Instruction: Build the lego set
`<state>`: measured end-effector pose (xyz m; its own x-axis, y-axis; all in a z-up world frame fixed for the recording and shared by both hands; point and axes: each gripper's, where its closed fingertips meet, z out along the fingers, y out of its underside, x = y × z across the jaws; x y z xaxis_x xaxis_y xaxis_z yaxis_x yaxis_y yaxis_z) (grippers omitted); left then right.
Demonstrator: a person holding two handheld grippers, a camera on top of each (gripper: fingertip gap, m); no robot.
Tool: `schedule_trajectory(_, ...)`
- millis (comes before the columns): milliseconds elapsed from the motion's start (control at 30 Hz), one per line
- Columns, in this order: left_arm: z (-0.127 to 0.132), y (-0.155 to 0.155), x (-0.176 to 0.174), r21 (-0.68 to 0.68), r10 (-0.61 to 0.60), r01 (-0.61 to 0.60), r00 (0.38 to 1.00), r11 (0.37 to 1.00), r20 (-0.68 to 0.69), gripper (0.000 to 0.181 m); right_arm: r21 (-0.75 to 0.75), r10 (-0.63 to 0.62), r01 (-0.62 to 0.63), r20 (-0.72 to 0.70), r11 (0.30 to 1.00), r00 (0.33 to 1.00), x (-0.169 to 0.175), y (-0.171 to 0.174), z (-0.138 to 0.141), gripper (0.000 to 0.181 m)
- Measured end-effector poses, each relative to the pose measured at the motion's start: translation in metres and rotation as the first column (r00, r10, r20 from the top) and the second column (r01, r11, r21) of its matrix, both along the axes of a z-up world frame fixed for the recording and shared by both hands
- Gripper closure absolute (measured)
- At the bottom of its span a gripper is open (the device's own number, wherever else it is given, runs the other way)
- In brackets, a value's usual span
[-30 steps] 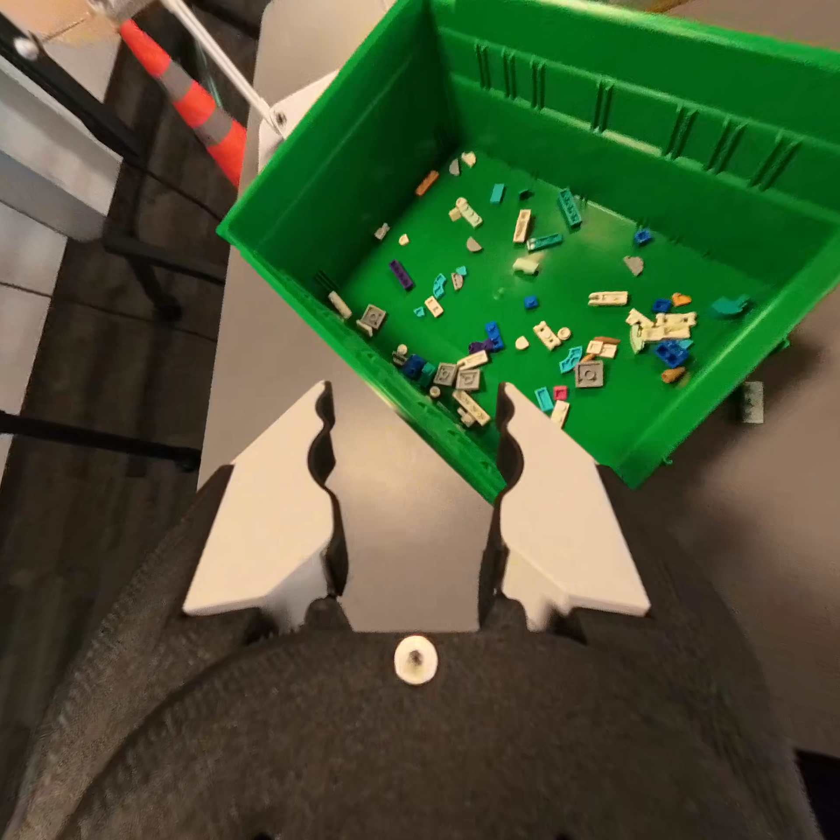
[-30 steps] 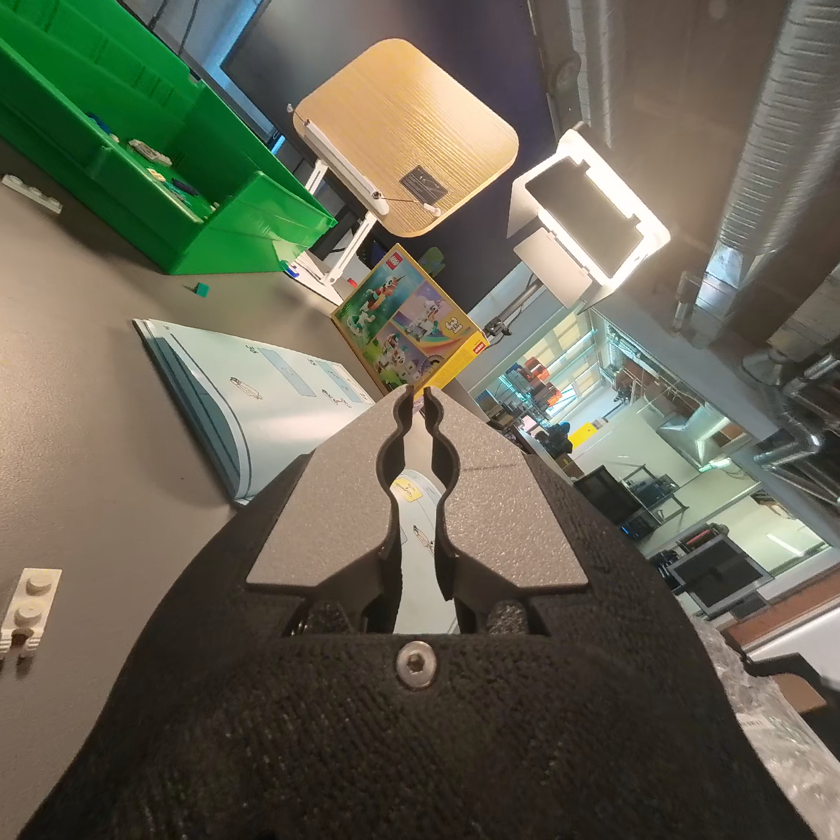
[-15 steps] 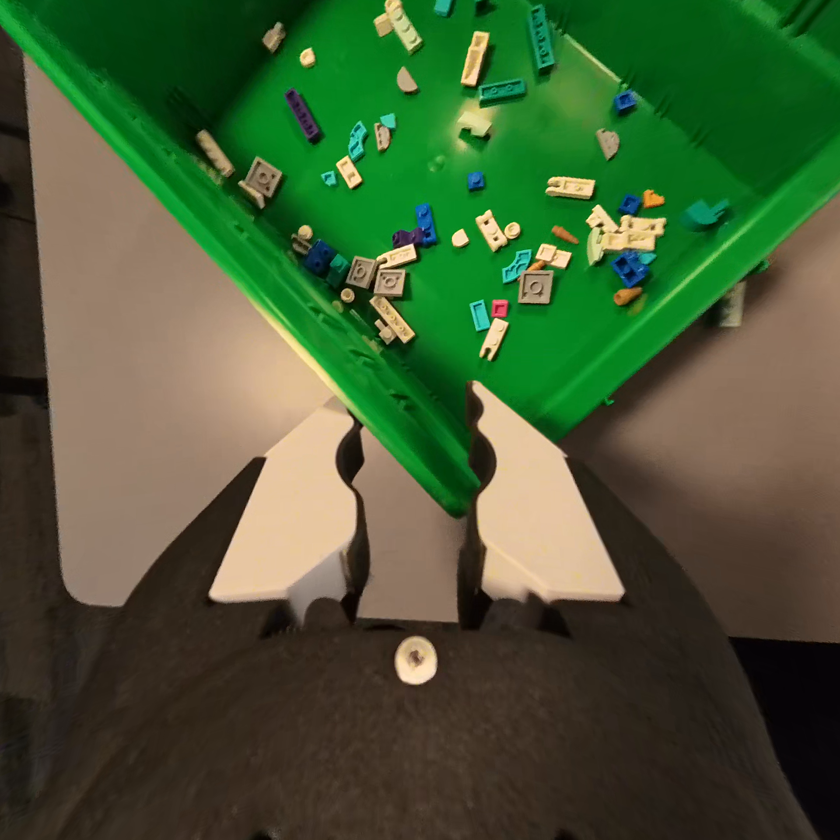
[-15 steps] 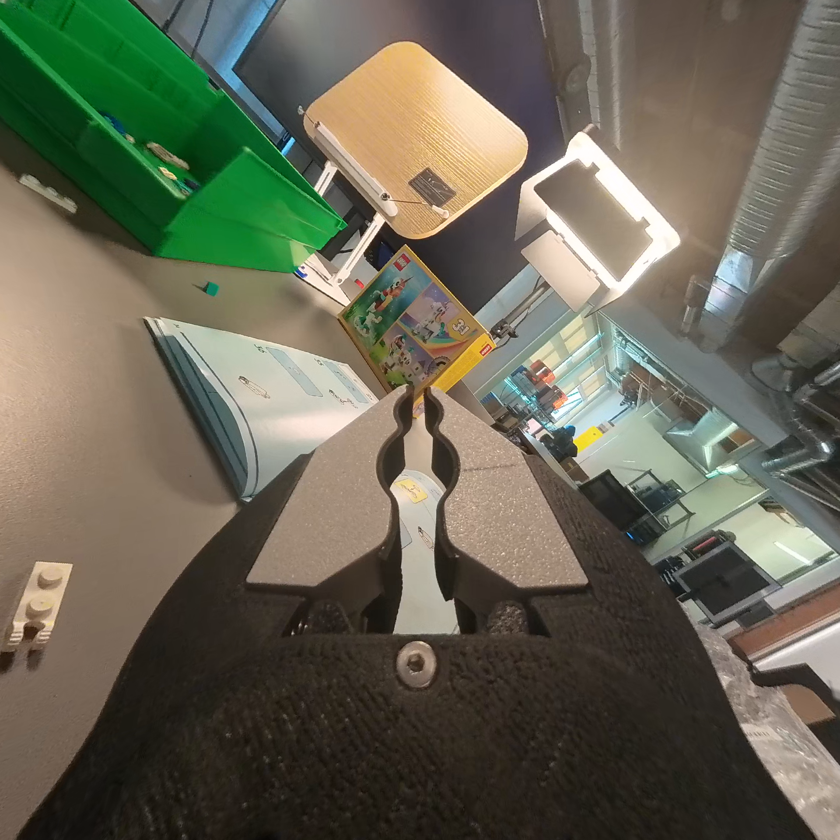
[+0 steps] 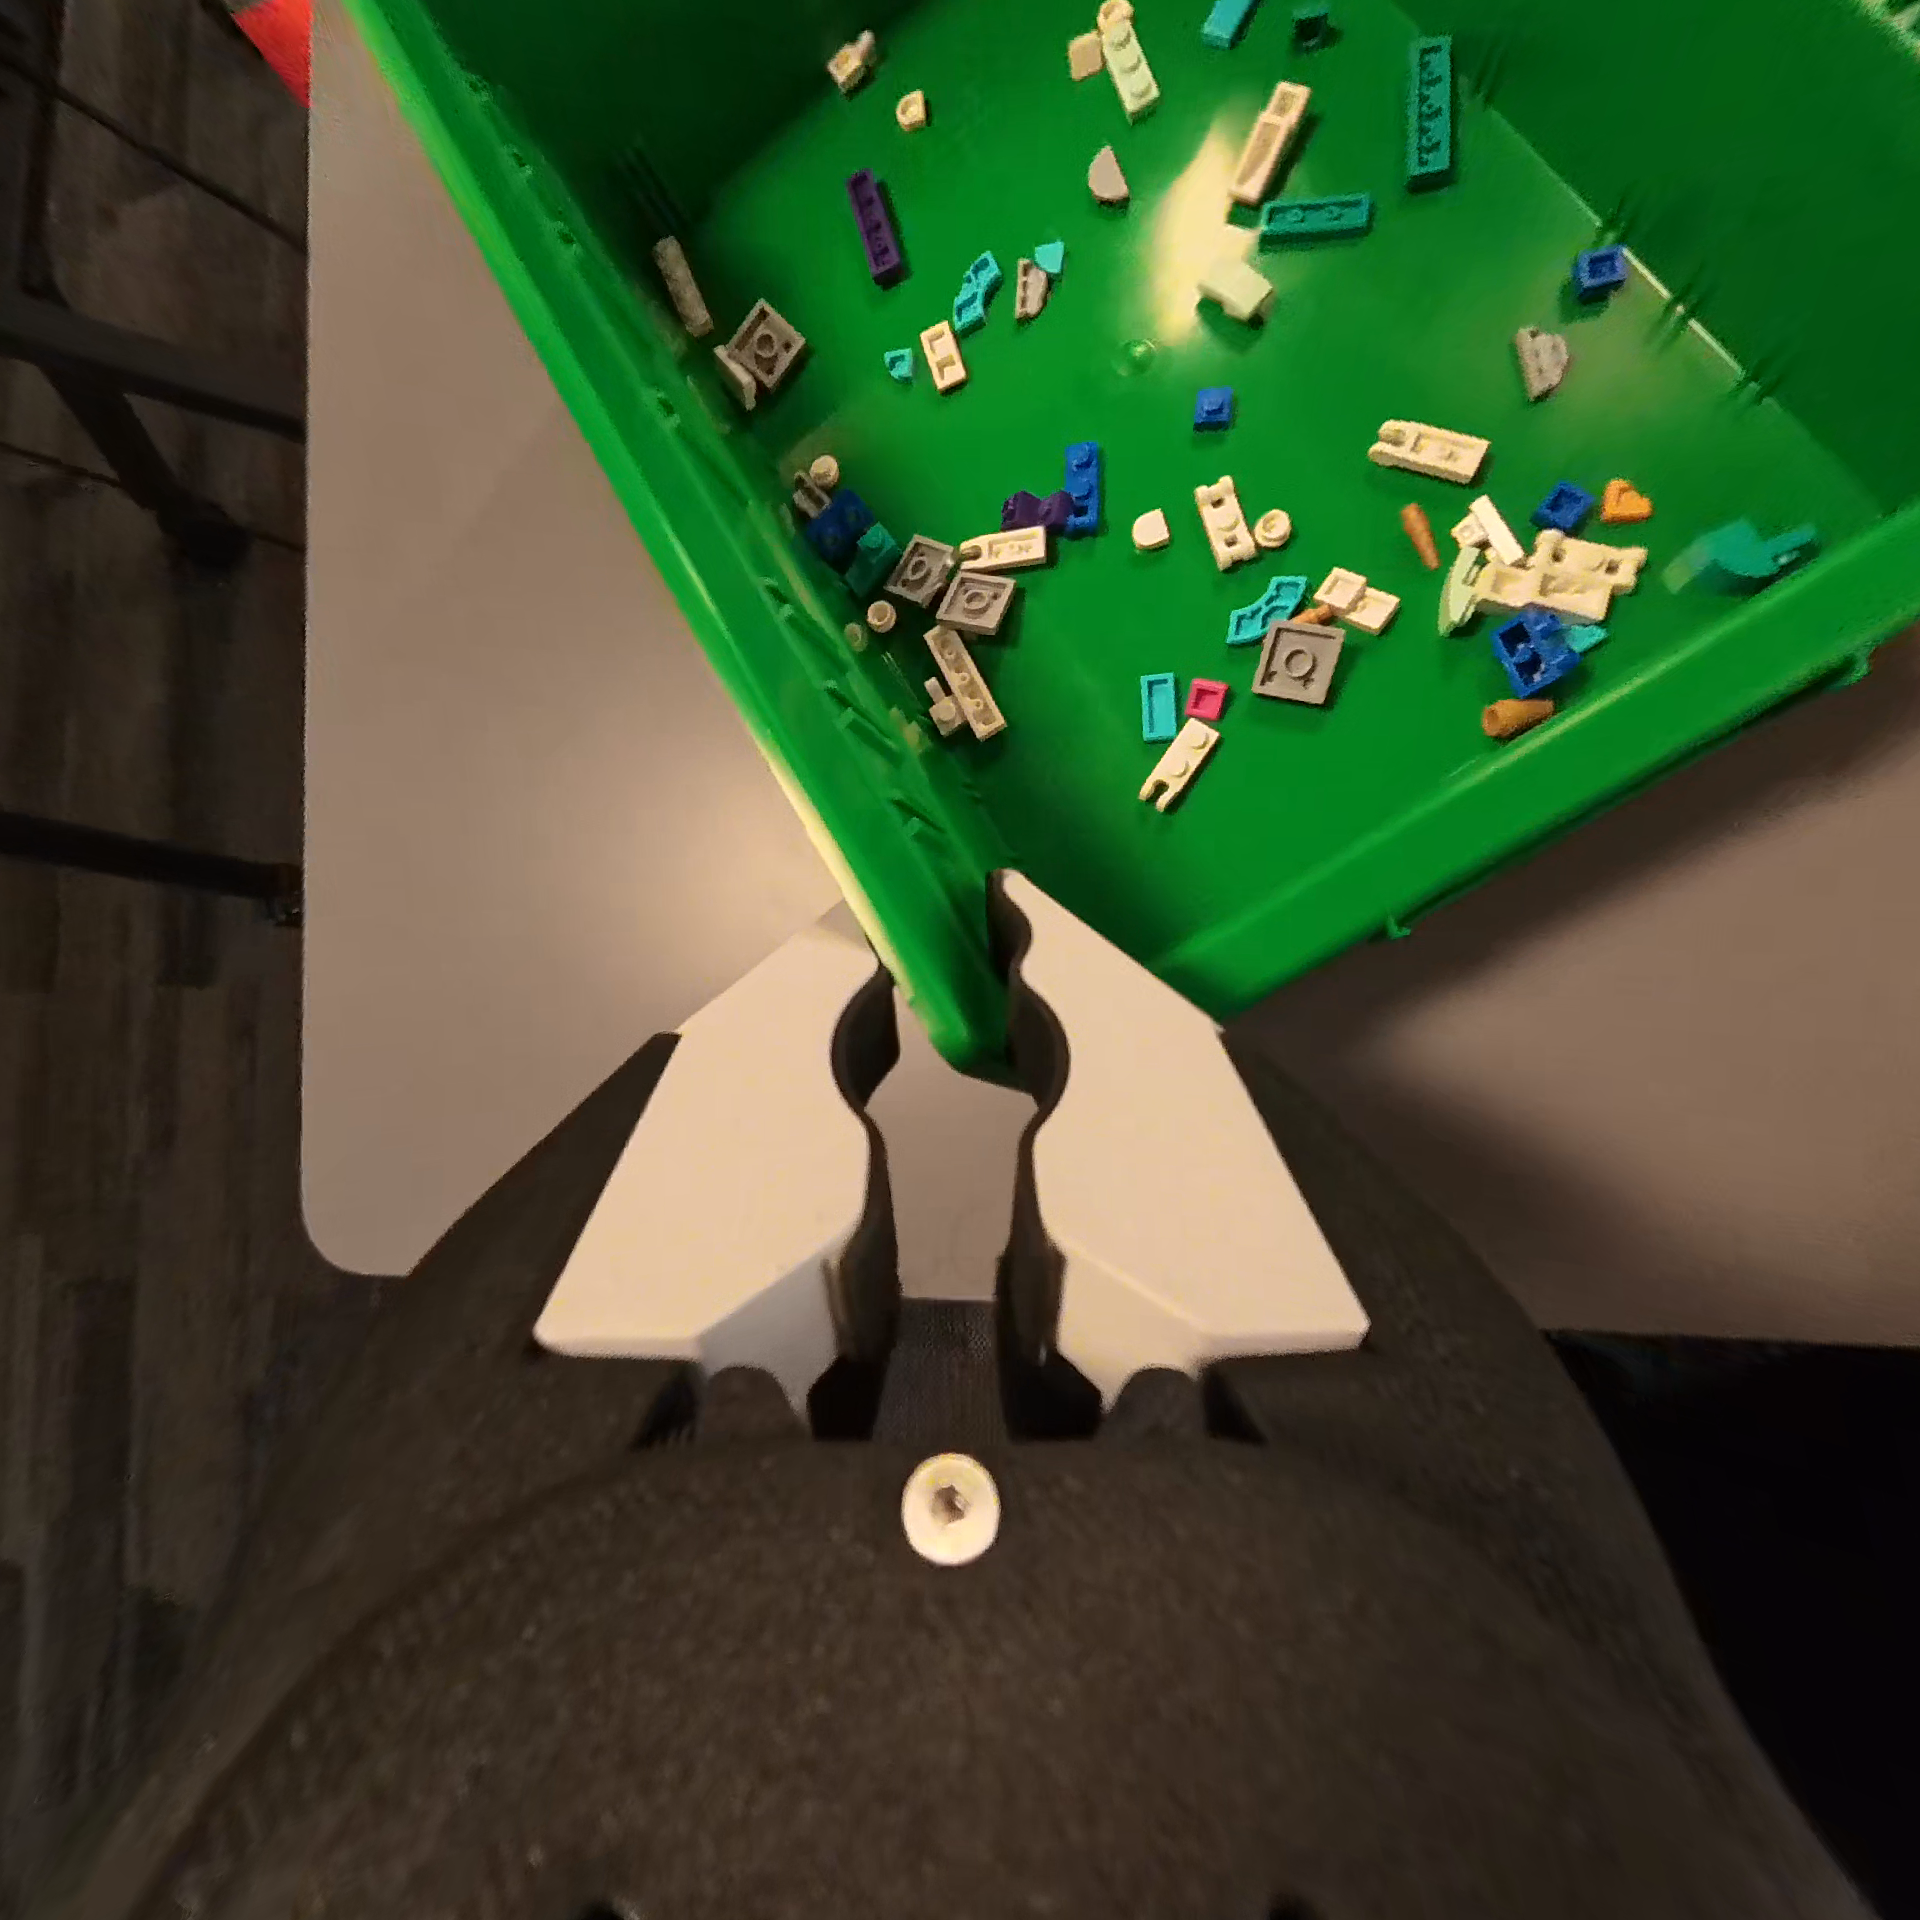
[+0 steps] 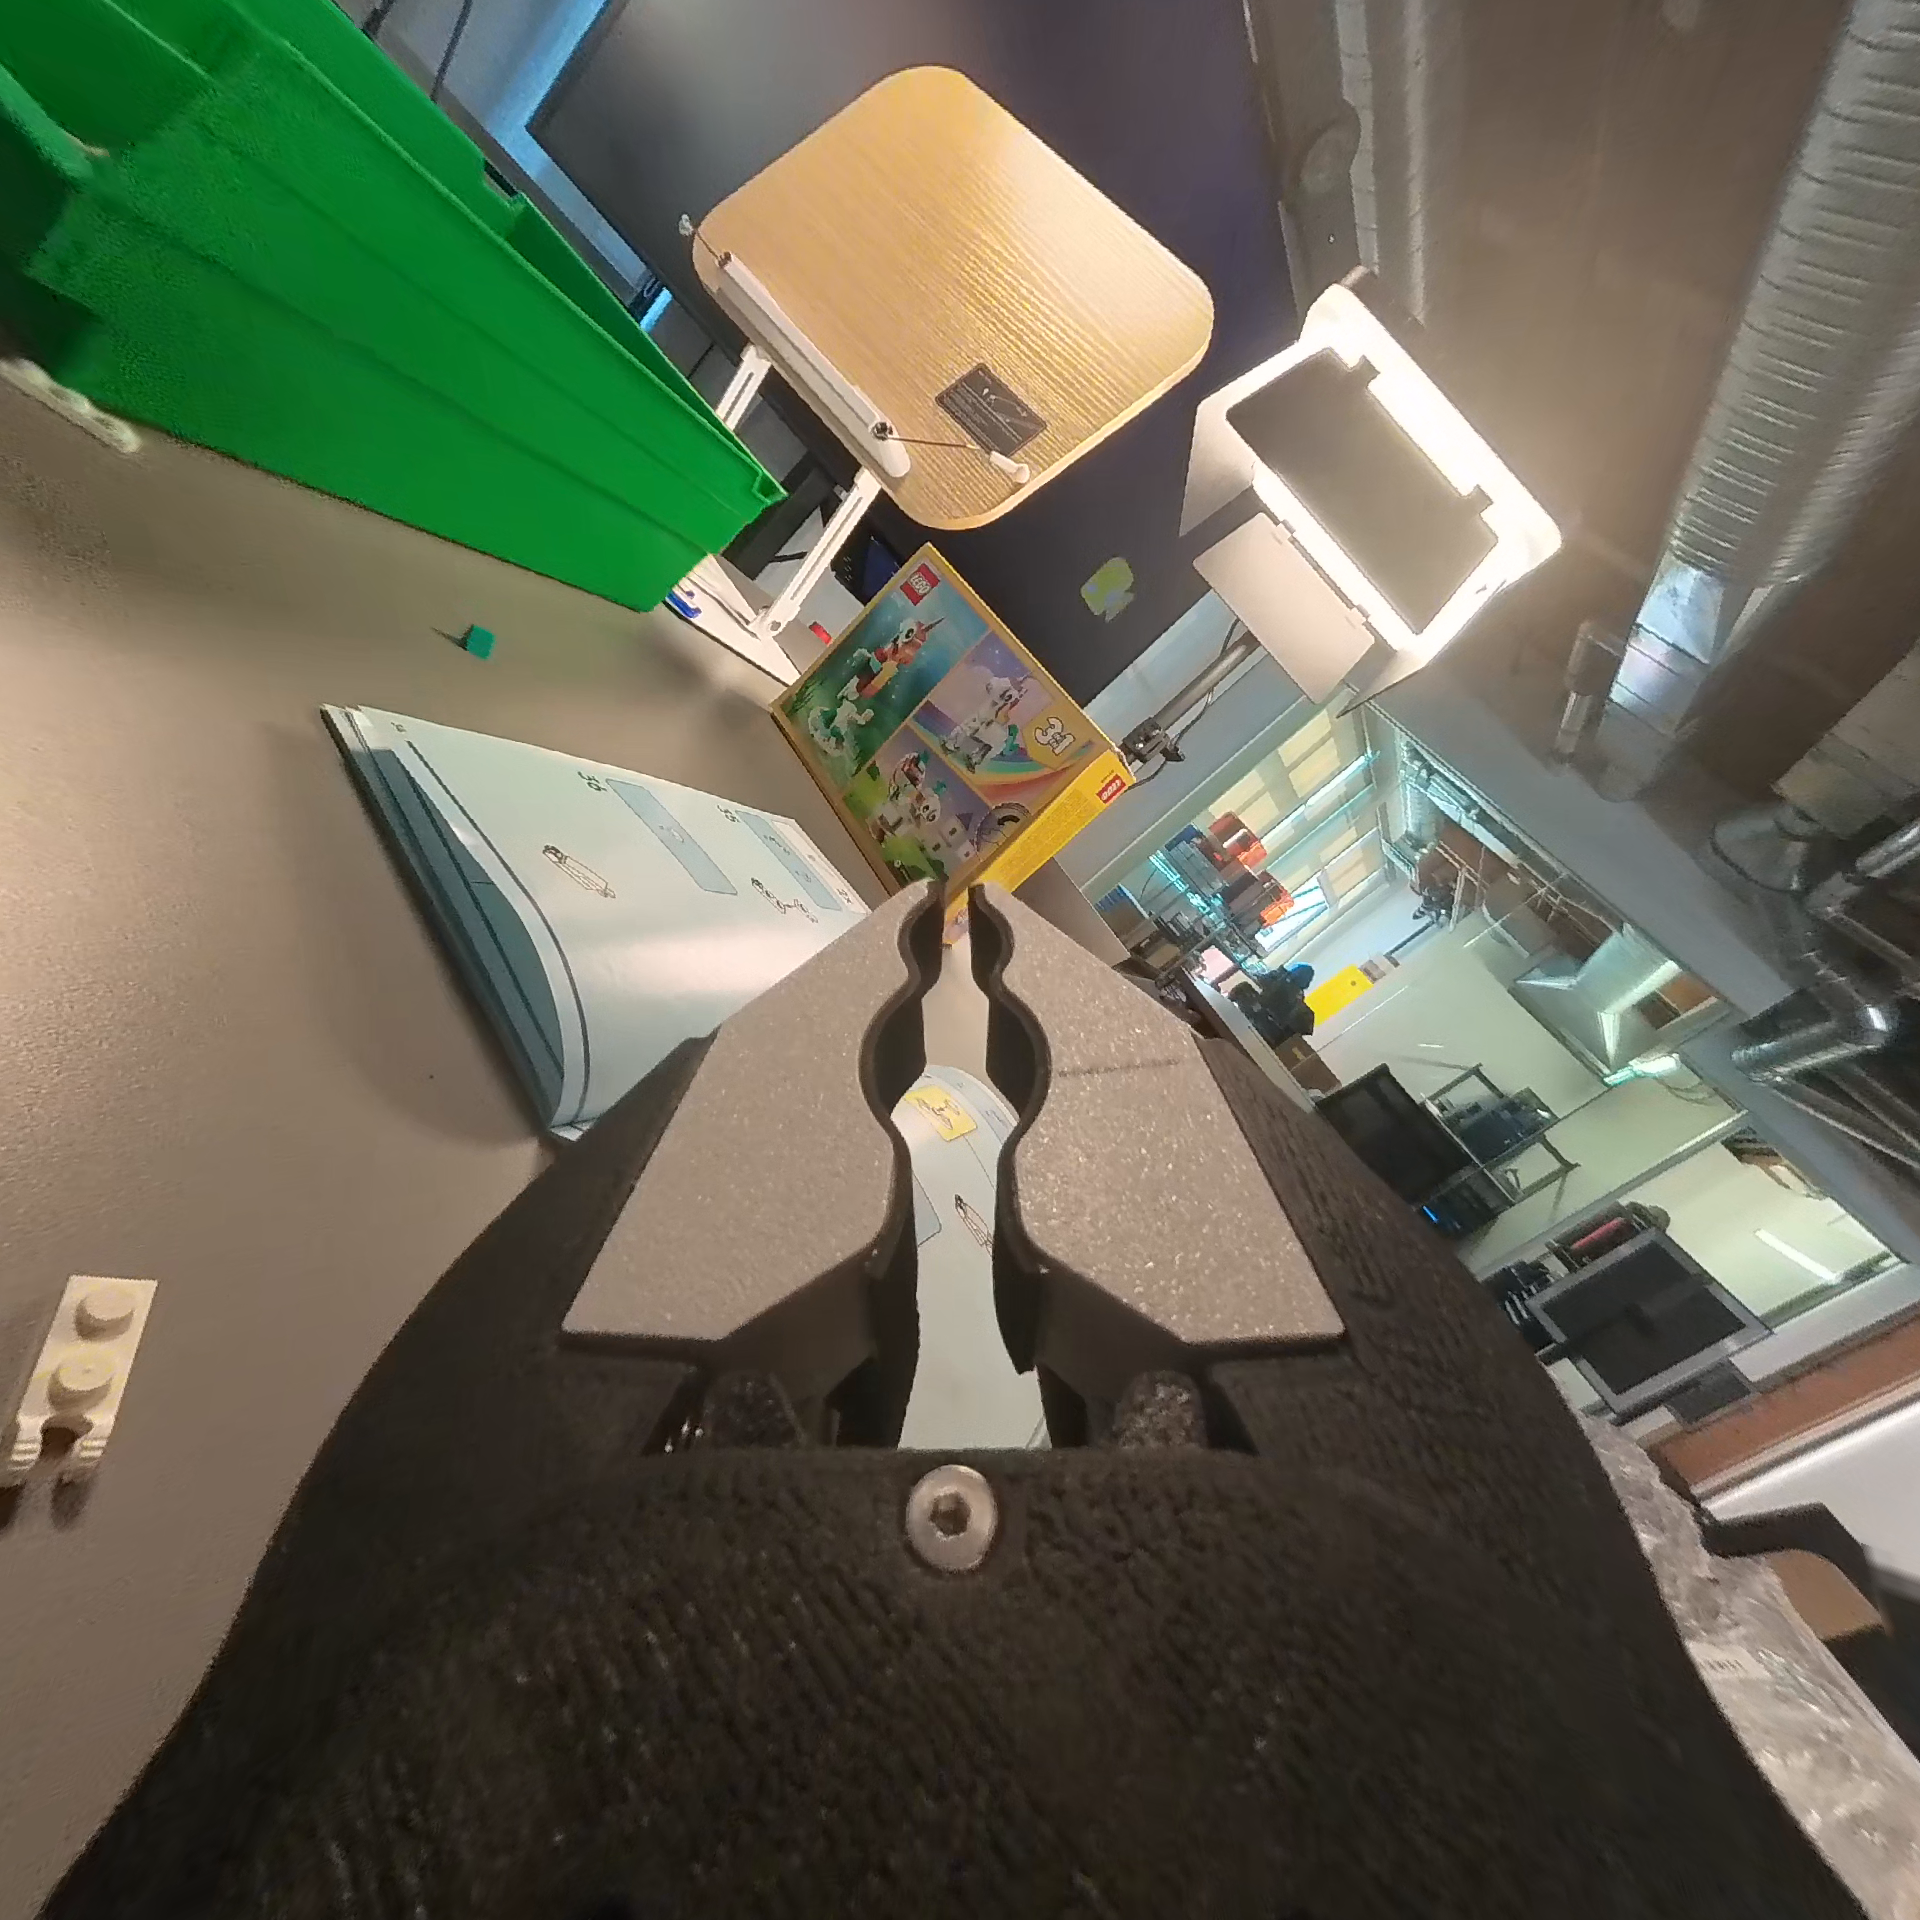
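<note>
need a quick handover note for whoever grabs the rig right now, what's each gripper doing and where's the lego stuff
Left hand-held gripper: white fingers closed on the corner rim of the green plastic bin, which holds the loose small lego pieces.
Right hand-held gripper: grey fingers nearly together, holding nothing, hanging over the open pale blue instruction booklet.
On the grey table: a white two-stud hinge plate, a small teal piece, the upright yellow lego box.
Done: no assembled model in view.
Left: pick pieces and build.
</note>
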<state>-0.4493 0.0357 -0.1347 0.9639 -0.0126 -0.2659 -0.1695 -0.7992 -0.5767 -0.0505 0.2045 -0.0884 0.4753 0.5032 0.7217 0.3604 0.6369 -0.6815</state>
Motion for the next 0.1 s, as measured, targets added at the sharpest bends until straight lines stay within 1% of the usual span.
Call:
schedule_trajectory(33,0.0002,-0.0028,-0.0015,0.008,-0.007,0.007,1.000,1.000,0.006,0.168,0.001,-0.002,0.002,0.003,1.000,1.000,-0.0001,0.0002,-0.0003,0.179)
schedule_trajectory(100,-0.0004,-0.0082,-0.0024,0.017,-0.041,0.040,0.999,0.999,0.017,0.168,0.004,-0.005,0.005,0.010,1.000,1.000,-0.0006,0.0004,-0.0012,0.179)
